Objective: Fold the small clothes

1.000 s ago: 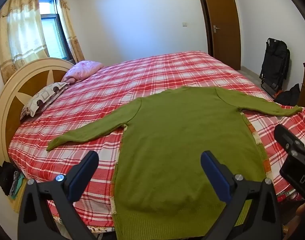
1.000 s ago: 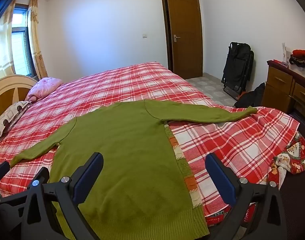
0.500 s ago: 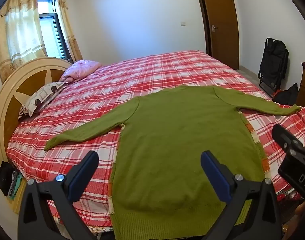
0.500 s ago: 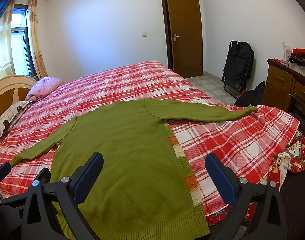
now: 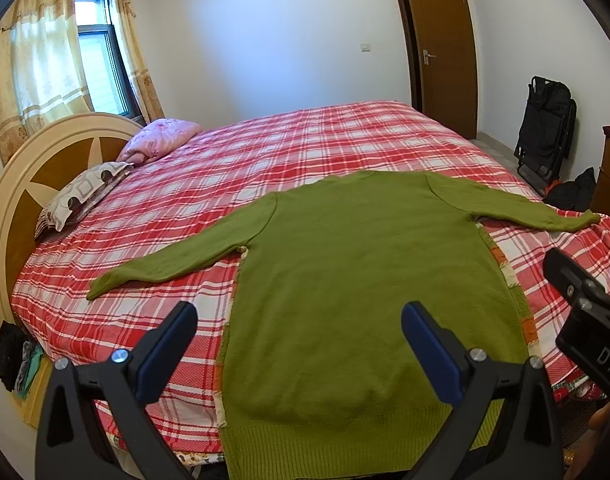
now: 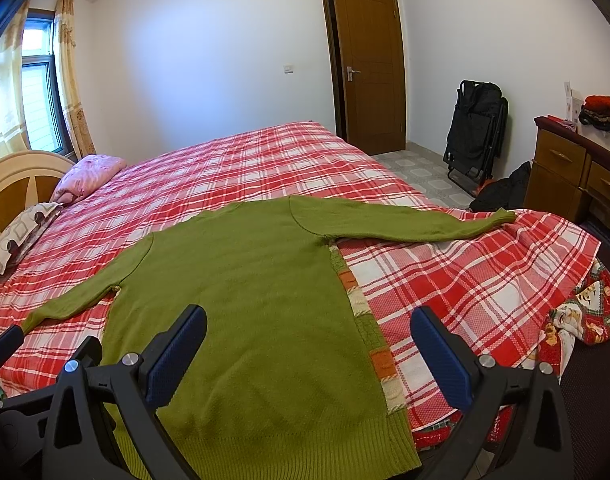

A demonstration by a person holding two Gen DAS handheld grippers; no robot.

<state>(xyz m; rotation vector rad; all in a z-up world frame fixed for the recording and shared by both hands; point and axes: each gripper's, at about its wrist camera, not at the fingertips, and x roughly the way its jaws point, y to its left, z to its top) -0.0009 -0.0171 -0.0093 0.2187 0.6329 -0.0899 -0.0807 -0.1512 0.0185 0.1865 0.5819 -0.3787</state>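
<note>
The bed (image 5: 265, 168), covered in red-and-white plaid, is seen filling the middle of both views, its headboard (image 5: 21, 184) at the left edge. A green sweater (image 5: 345, 280) is laid flat on the near part of it, back side up, both sleeves stretched out to the sides and its ribbed hem hanging over the bed's near edge at the bottom of the frame. In the left wrist view, the left tongs (image 5: 299, 344) are held spread wide above the hem, the sweater's lower left portion showing between them, nothing gripped. In the right wrist view, the right tongs (image 6: 309, 350) are likewise spread wide and empty, the sweater's (image 6: 245, 280) lower right edge framed between them. Two pillows (image 5: 85, 192) are seen by the headboard.
</note>
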